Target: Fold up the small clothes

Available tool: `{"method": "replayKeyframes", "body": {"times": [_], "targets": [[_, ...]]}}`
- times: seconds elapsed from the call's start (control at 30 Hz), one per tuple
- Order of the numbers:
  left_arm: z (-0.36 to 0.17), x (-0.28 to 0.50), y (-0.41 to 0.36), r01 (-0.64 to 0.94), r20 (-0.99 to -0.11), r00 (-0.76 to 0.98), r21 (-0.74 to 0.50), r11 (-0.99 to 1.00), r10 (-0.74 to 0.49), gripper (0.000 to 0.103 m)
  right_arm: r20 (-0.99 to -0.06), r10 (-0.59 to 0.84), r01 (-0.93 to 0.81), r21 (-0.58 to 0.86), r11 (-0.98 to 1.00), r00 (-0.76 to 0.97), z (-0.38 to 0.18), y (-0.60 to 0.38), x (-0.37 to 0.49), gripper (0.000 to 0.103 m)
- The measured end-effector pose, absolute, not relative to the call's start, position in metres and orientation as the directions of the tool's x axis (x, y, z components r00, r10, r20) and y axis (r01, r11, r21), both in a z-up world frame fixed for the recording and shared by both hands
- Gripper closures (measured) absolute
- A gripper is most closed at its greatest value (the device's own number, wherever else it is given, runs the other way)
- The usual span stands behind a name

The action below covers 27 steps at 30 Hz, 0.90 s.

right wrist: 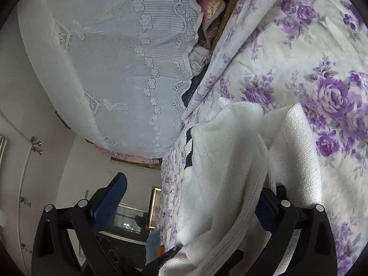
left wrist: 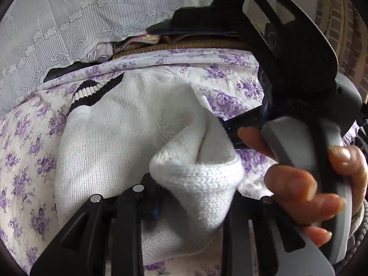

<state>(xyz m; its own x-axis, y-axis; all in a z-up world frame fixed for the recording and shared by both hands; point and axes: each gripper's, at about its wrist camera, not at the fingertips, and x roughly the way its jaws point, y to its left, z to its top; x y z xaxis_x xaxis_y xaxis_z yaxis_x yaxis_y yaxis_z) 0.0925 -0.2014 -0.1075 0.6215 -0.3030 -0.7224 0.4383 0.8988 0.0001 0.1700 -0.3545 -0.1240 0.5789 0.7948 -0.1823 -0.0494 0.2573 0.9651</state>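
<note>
A bed point(left wrist: 230, 73) under a purple-flowered sheet carries a white knit sweater point(left wrist: 103, 133) with a black-striped collar, spread across its middle. The left gripper point(left wrist: 184, 197) is narrow, with a bunched fold of the sweater between its fingers. The right gripper point(right wrist: 191, 204) stands wide, with the sweater's ribbed hem draped between its fingers; a hand point(left wrist: 317, 179) holds its grey handle.

Each tool has black slotted finger frames with round silver rivets and blue pads: the left tool point(left wrist: 184, 197), the right tool point(right wrist: 191, 209). The right hand point(left wrist: 322, 184) grips a grey handle.
</note>
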Motion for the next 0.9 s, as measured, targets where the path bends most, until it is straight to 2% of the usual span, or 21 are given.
{"method": "replayKeyframes", "body": {"times": [0.03,0.13,0.17,0.2,0.27,0.3,0.4,0.5,0.57,0.63,0.67,0.7,0.8,0.9], "targets": [[-0.105,0.093,-0.197,0.443,-0.724,0.609,-0.029,0.896,-0.324,0.074,-0.17,0.792,-0.054,0.967,0.248,0.586,-0.123,-0.356,0.169,0.003],[-0.096,0.086,-0.185,0.465,-0.724,0.572,-0.101,0.88,-0.385,0.059,-0.138,0.794,-0.062,0.974,0.216,0.593,-0.126,-0.36,0.169,0.003],[-0.094,0.083,-0.18,0.471,-0.725,0.557,-0.128,0.873,-0.407,0.052,-0.124,0.793,-0.064,0.978,0.201,0.596,-0.127,-0.361,0.17,0.003],[-0.092,0.08,-0.174,0.487,-0.724,0.529,-0.169,0.857,-0.443,0.039,-0.113,0.788,-0.068,0.979,0.193,0.605,-0.128,-0.362,0.172,0.003],[-0.086,0.068,-0.164,0.518,-0.719,0.481,-0.229,0.824,-0.502,0.025,-0.104,0.787,-0.075,0.979,0.188,0.609,-0.129,-0.365,0.17,0.003],[-0.083,0.062,-0.159,0.531,-0.712,0.48,-0.23,0.815,-0.514,0.022,-0.103,0.787,-0.081,0.978,0.191,0.609,-0.128,-0.364,0.17,0.003],[-0.073,0.053,-0.136,0.517,-0.681,0.531,-0.211,0.83,-0.504,0.02,-0.106,0.785,-0.116,0.968,0.222,0.61,-0.121,-0.36,0.169,0.003],[-0.067,0.064,-0.101,0.399,-0.643,0.598,-0.28,0.873,-0.479,0.017,-0.088,0.785,-0.175,0.954,0.244,0.613,-0.11,-0.359,0.166,0.003],[-0.074,0.081,-0.091,0.293,-0.679,0.616,-0.272,0.917,-0.398,0.017,-0.186,0.742,-0.124,0.932,0.341,0.644,-0.111,-0.361,0.167,0.003],[-0.088,0.1,-0.097,0.244,-0.747,0.584,-0.212,0.946,-0.318,0.018,-0.387,0.606,0.054,0.869,0.493,0.694,-0.122,-0.372,0.167,0.004],[-0.095,0.106,-0.104,0.242,-0.771,0.565,-0.184,0.953,-0.293,0.018,-0.407,0.581,0.088,0.863,0.498,0.705,-0.127,-0.377,0.165,0.006],[-0.104,0.106,-0.113,0.258,-0.787,0.552,-0.154,0.954,-0.276,0.013,-0.384,0.588,0.092,0.881,0.465,0.711,-0.128,-0.382,0.164,0.006],[-0.114,0.091,-0.137,0.275,-0.758,0.629,0.01,0.961,-0.173,0.009,-0.333,0.569,0.024,0.876,0.481,0.752,-0.103,-0.381,0.152,0.006],[-0.12,0.084,-0.141,0.268,-0.739,0.66,0.059,0.961,-0.139,0.009,-0.261,0.642,-0.102,0.876,0.471,0.721,-0.082,-0.362,0.151,0.006]]}}
